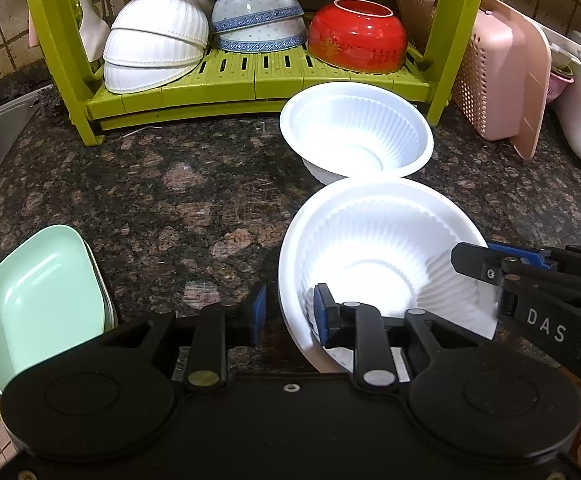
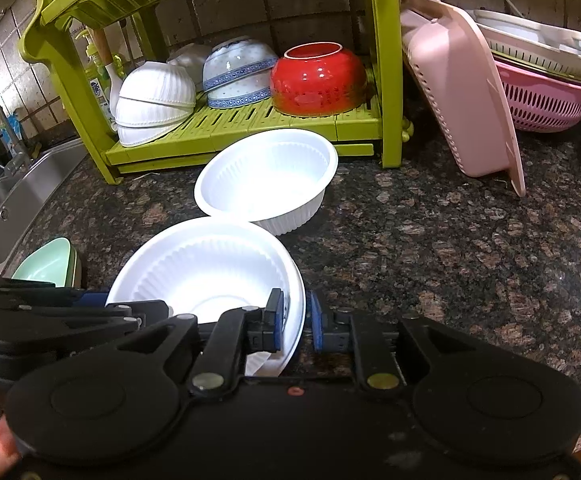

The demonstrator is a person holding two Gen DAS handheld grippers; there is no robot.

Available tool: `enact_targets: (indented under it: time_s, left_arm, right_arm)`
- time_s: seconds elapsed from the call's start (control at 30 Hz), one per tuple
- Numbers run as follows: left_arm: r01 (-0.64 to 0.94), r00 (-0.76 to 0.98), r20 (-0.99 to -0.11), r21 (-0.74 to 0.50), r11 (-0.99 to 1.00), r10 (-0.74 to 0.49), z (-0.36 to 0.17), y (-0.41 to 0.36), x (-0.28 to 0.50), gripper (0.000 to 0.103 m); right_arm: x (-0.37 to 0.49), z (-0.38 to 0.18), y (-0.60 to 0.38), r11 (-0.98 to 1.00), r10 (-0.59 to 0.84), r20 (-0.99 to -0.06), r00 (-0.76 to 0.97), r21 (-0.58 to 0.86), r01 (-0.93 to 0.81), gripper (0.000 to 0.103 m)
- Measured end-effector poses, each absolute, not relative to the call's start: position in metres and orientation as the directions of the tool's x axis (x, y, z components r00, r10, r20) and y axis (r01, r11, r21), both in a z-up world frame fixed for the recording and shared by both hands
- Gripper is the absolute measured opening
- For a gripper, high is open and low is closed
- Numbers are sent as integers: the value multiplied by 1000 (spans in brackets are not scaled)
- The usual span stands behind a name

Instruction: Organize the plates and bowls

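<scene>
Nearest my cameras sat the near bowl (image 1: pixel 374 256), a white ribbed plastic one, tilted up on the counter (image 1: pixel 162 184) with both my grippers at its rim. My left gripper (image 1: pixel 290 312) stood wide open, its pads astride the bowl's left wall, one inside and one outside, neither one clearly pressing. My right gripper (image 2: pixel 296 318) had its pads on either side of the right rim with only a narrow gap around the plastic; I could not tell whether it had truly bitten.

Largest in view was the green rack (image 1: pixel 250 80) at the back. On its lower shelf lay upturned bowls: a stack of white bowls (image 1: pixel 154 40), two blue-patterned bowls (image 1: pixel 258 20) and a red bowl (image 1: pixel 356 36). That part I judged already sorted. Right of the rack a pink basket (image 1: pixel 490 76) leaned against the wall.

Next in size, a far bowl (image 1: pixel 356 132), the twin of mine, stood upright just before the rack, its rim touching or nearly touching the bowl I was handling. Smallest, a stack of mint square plates (image 1: pixel 46 296) sat at the left edge, well apart.

What remained, I reckoned, was both plastic bowls, likely nested or racked, and perhaps the plates.
</scene>
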State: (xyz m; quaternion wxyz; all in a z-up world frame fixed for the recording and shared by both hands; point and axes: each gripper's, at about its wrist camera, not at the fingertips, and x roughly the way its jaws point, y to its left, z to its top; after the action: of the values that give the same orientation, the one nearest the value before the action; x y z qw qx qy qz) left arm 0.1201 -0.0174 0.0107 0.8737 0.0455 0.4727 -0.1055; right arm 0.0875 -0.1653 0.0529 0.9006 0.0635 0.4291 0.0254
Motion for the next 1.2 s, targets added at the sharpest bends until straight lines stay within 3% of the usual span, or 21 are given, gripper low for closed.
enact_targets:
  time_s: [0.43, 0.57, 1.0, 1.2]
  left_arm:
    - [227, 532, -835, -19, 974, -140, 10, -17, 121, 35]
    - [231, 541, -826, -34, 972, -157, 14, -15, 119, 41]
    - [231, 573, -797, -70, 971, -193, 29, -8, 116, 41]
    - [215, 601, -760, -142, 966, -245, 47, 2, 123, 41]
  right_arm:
    - [89, 51, -166, 992, 89, -773, 628, 123, 11, 25]
    - [88, 54, -168, 991, 101, -762, 640, 137, 6, 29]
    - [88, 63, -168, 986, 108, -735, 670, 164, 21, 29]
    - [96, 77, -173, 979, 108, -699, 707, 199, 47, 29]
